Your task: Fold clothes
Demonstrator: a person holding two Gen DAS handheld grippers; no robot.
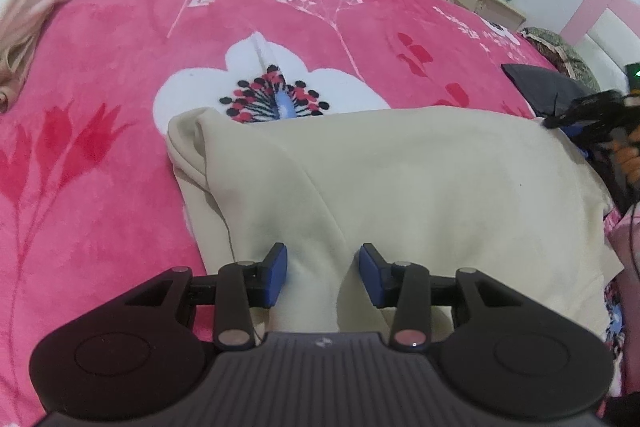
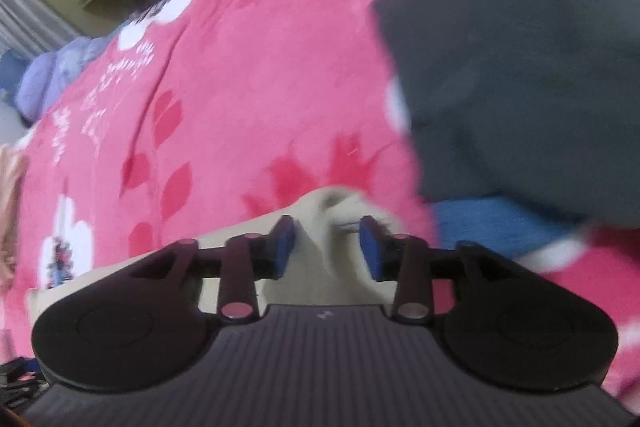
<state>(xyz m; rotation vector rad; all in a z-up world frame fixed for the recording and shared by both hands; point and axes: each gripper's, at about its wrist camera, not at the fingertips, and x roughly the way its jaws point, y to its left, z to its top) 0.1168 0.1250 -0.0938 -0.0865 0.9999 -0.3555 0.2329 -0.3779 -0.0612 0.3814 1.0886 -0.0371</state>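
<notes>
So the cream garment [image 1: 400, 187] is lying flat on my pink flowery blanket [image 1: 120, 67]. My left gripper [image 1: 323, 273] hovers wide open over its near edge, gripping nothing. Right gripper [image 2: 327, 245] is open too, at a cream corner, dark garment [image 2: 520, 87] just beyond.

Motion blur smears the dark garment [image 2: 520, 79] in the right wrist view.
</notes>
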